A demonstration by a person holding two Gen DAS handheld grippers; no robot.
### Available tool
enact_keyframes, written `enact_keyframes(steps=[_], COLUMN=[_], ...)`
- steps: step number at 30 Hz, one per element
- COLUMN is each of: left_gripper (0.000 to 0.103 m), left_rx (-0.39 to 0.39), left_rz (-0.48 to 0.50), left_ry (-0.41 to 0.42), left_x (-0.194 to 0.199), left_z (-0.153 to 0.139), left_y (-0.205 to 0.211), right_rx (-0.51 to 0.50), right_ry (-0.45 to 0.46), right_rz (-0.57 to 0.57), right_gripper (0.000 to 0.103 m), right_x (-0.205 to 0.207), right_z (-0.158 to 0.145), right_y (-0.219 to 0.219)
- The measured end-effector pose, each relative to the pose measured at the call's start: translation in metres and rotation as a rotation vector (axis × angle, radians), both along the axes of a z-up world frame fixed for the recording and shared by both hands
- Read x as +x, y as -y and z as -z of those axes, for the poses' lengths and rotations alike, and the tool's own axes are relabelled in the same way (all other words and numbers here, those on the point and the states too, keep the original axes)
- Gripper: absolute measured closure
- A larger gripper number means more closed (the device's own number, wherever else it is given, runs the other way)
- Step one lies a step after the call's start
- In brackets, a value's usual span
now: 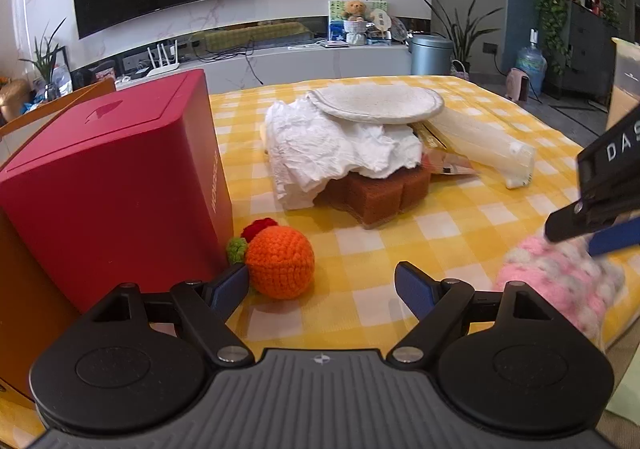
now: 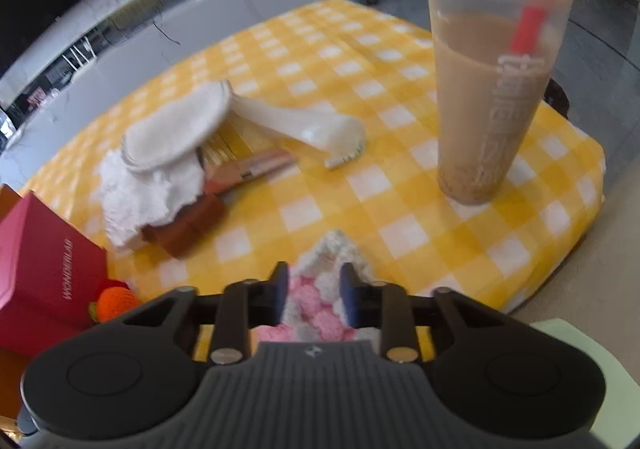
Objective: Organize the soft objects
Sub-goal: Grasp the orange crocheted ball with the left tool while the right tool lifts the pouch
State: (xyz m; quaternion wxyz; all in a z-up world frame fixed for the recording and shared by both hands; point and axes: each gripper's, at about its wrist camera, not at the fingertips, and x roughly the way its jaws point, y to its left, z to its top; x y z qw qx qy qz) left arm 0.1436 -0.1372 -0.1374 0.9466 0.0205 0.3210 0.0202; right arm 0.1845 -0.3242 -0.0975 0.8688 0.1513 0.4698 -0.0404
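Observation:
An orange crocheted ball (image 1: pixel 279 263) with red and green bits lies by the red box (image 1: pixel 116 185). My left gripper (image 1: pixel 322 289) is open just in front of it, its left finger beside the ball. My right gripper (image 2: pixel 314 295) is shut on a pink and white crocheted piece (image 2: pixel 320 289), which also shows in the left wrist view (image 1: pixel 560 281) under the right gripper (image 1: pixel 576 239). A pile with a white round pad (image 1: pixel 378 103), crumpled white cloth (image 1: pixel 336 153) and brown sponge (image 1: pixel 380 195) sits mid-table.
A tall milk tea cup (image 2: pixel 488 89) with a red straw stands at the right on the yellow checked tablecloth (image 2: pixel 320 49). A clear plastic package (image 1: pixel 484 147) and a yellow packet (image 2: pixel 240 145) lie by the pile. The table edge is near on the right.

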Motion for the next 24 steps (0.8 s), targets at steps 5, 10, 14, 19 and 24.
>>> enact_keyframes(steps=[5, 10, 14, 19, 24], left_gripper=[0.006, 0.012, 0.031, 0.056, 0.056], left_rx=[-0.007, 0.056, 0.09, 0.044, 0.047], left_rz=[-0.056, -0.101, -0.122, -0.116, -0.105], left_ry=[-0.008, 0.0, -0.013, -0.014, -0.017], left_x=[0.005, 0.009, 0.015, 0.013, 0.008], left_z=[0.001, 0.005, 0.009, 0.007, 0.006], left_y=[0.0, 0.01, 0.009, -0.003, -0.004], right_rx=[-0.057, -0.219, -0.298, -0.378, -0.403], right_ry=[-0.05, -0.147, -0.179, -0.191, -0.172], right_rz=[-0.022, -0.023, -0.014, 0.032, 0.037], right_gripper=[0.013, 0.004, 0.011, 0.039, 0.056], right_x=[0.005, 0.02, 0.025, 0.023, 0.022], right_z=[0.006, 0.022, 0.029, 0.028, 0.023], right_y=[-0.009, -0.026, -0.028, -0.027, -0.028])
